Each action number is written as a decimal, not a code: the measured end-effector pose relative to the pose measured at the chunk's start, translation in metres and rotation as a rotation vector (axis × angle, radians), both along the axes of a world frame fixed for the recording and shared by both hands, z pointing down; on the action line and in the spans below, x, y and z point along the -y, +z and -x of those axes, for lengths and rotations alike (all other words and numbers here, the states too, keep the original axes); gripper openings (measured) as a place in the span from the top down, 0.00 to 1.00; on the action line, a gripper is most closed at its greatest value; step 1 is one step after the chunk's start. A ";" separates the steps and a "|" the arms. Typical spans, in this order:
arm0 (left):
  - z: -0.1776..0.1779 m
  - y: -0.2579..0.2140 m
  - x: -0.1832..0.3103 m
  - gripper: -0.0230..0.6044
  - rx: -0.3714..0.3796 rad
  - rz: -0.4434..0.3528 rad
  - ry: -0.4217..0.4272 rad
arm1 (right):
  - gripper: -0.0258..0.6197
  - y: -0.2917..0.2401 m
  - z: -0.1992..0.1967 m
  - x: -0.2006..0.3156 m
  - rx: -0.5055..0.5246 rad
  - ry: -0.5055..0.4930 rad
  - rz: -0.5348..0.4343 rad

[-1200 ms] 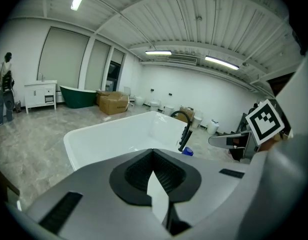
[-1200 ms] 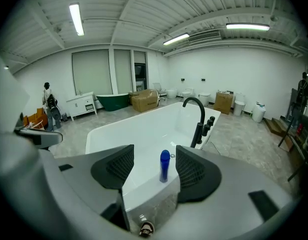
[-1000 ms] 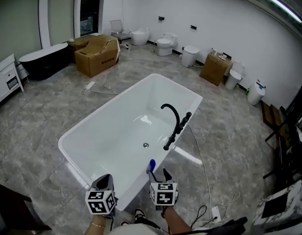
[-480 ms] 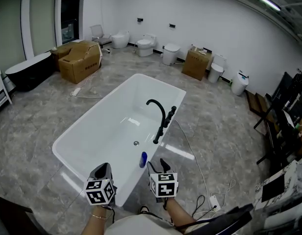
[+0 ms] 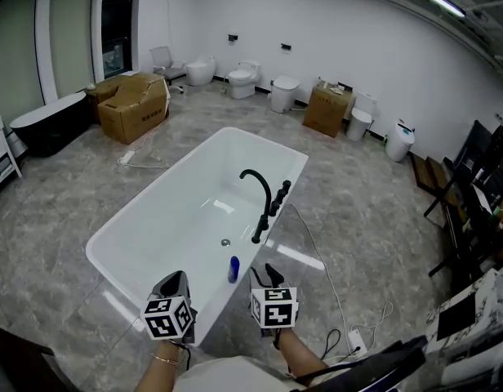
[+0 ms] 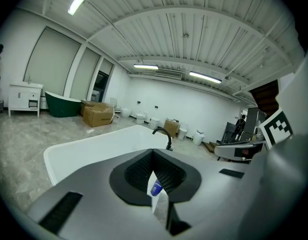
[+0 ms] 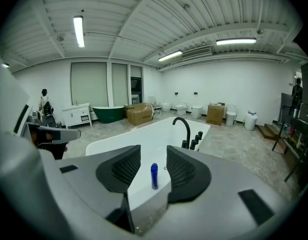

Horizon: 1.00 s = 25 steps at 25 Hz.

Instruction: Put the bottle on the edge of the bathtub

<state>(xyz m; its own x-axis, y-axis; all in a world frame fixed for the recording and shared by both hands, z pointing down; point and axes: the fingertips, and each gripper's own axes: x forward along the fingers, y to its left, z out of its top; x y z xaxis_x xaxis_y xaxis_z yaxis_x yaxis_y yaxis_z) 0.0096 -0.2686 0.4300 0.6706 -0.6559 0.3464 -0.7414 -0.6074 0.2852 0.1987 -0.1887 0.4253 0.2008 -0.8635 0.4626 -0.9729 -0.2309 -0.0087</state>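
Note:
A small blue bottle (image 5: 233,269) stands upright on the near right rim of the white bathtub (image 5: 153,188), free of both grippers. My right gripper (image 5: 264,274) is just behind it. In the right gripper view the bottle (image 7: 154,175) stands beyond the tips of that gripper (image 7: 153,155). Its jaws are apart and closing, with nothing between them. My left gripper (image 5: 175,282) hovers over the tub's near corner. Its jaws (image 6: 153,154) look closed together, and the bottle (image 6: 155,188) shows through a thin slit below them.
A black faucet (image 5: 260,194) rises from the tub's right rim. A cable (image 5: 337,276) and a power strip (image 5: 357,355) lie on the floor to the right. Cardboard boxes (image 5: 131,104), toilets (image 5: 243,78) and a dark tub (image 5: 47,121) line the far walls.
The bottle was at the right gripper's jaw tips a second ago. It now stands alone on the rim, and the right gripper has drawn back a little. The head view has also shifted.

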 end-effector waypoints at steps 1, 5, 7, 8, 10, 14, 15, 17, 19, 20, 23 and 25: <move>-0.004 -0.001 -0.001 0.95 0.001 -0.002 0.000 | 0.70 -0.001 -0.003 0.000 0.003 -0.001 -0.003; -0.021 -0.004 -0.005 0.95 0.010 -0.012 0.000 | 0.81 -0.011 -0.017 0.001 0.027 0.001 -0.032; -0.030 -0.005 -0.009 0.95 0.016 -0.022 0.001 | 0.84 -0.015 -0.024 0.002 0.032 -0.004 -0.045; -0.033 -0.006 -0.010 0.95 0.021 -0.027 0.001 | 0.86 -0.017 -0.027 0.002 0.033 -0.008 -0.049; -0.038 -0.007 -0.013 0.95 0.026 -0.036 -0.005 | 0.87 -0.018 -0.031 0.003 0.034 -0.021 -0.053; -0.042 -0.010 -0.019 0.95 0.034 -0.046 -0.023 | 0.90 -0.015 -0.034 -0.003 0.035 -0.048 -0.038; -0.042 -0.010 -0.021 0.95 0.038 -0.046 -0.024 | 0.91 -0.013 -0.034 -0.005 0.037 -0.052 -0.034; -0.045 -0.008 -0.026 0.95 0.047 -0.046 -0.017 | 0.92 -0.011 -0.033 -0.010 0.049 -0.058 -0.031; -0.048 -0.008 -0.030 0.95 0.059 -0.049 -0.004 | 0.92 -0.009 -0.034 -0.016 0.067 -0.055 -0.029; -0.049 -0.007 -0.032 0.95 0.063 -0.047 0.001 | 0.92 -0.009 -0.035 -0.018 0.073 -0.051 -0.027; -0.052 -0.007 -0.038 0.95 0.074 -0.043 0.012 | 0.92 -0.006 -0.035 -0.023 0.079 -0.044 -0.021; -0.054 -0.007 -0.039 0.95 0.078 -0.045 0.018 | 0.92 -0.005 -0.035 -0.025 0.079 -0.044 -0.016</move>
<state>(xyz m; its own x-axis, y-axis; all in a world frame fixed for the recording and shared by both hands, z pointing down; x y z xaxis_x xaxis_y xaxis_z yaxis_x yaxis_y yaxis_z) 0.0632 -0.2293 0.4229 0.6545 -0.6600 0.3688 -0.7492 -0.6319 0.1987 0.2341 -0.1635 0.4201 0.1258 -0.8782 0.4614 -0.9783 -0.1870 -0.0891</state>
